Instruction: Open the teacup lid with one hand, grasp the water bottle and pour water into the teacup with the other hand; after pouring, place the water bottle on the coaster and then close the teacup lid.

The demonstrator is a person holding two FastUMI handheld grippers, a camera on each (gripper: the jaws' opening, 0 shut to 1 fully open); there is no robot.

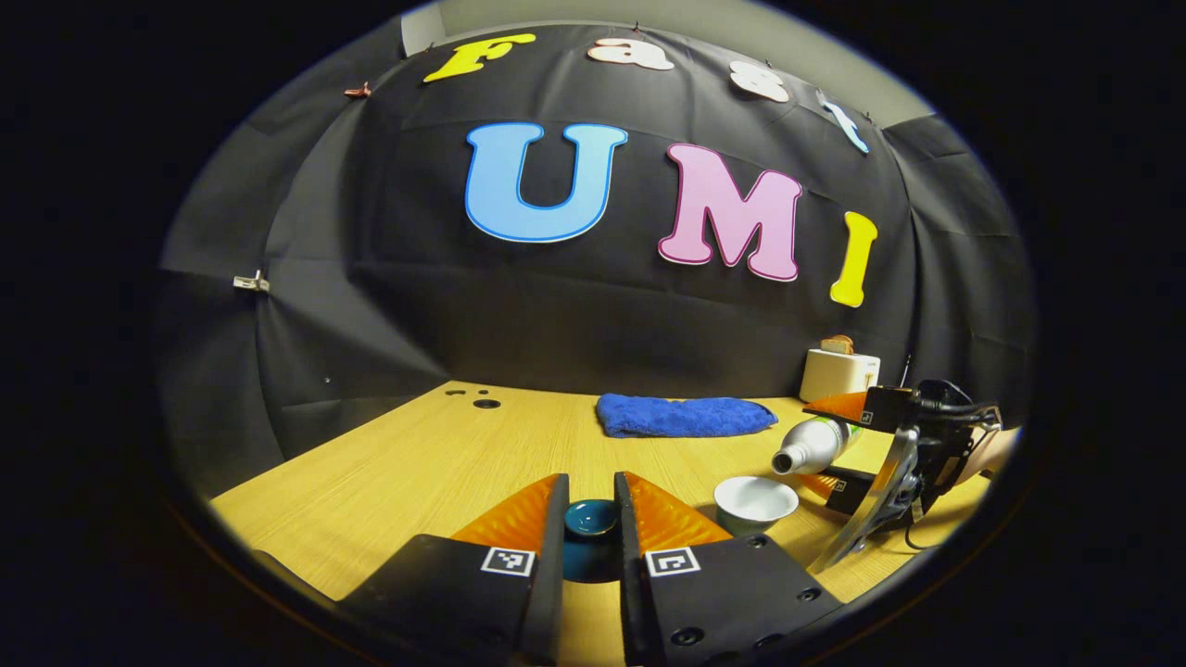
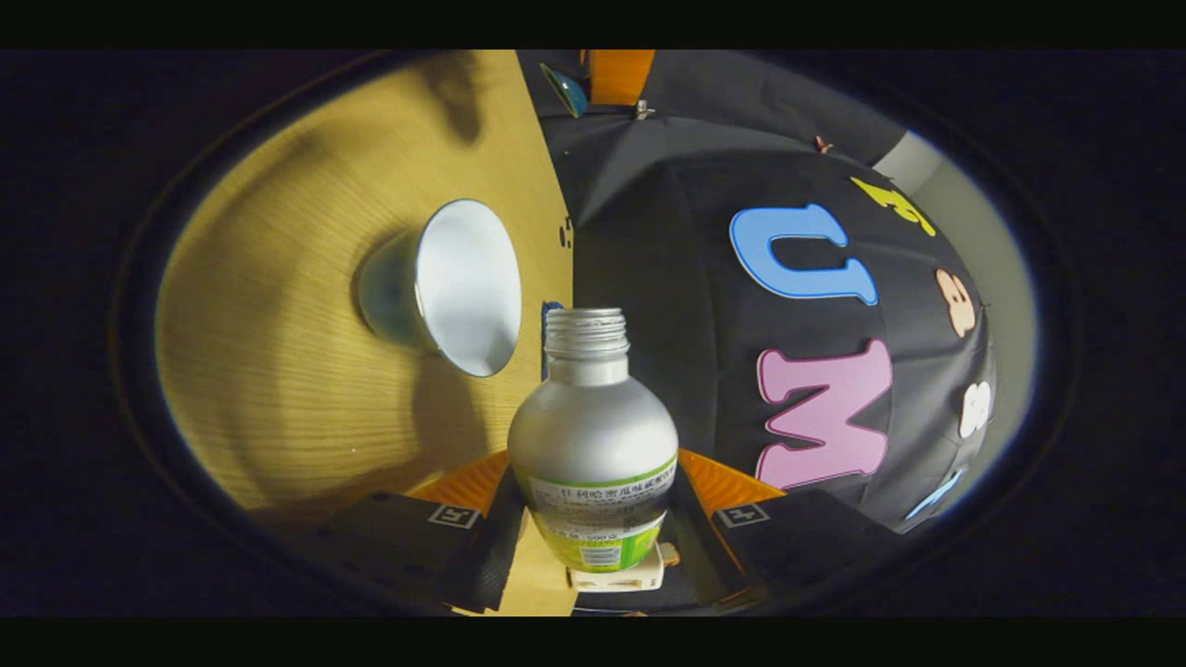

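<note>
The right gripper (image 2: 593, 519), clamped on the silver water bottle (image 2: 593, 435), tips its long axis neck-first toward the open white teacup (image 1: 755, 503) near the wooden table's (image 1: 417, 463) right edge, while the left gripper (image 1: 591, 519) pinches the dark teal lid (image 1: 590, 519) beside it.

Left view low, level, right view rolled sideways, perhaps, both seeing teacup (image 1: 755, 503)
</note>
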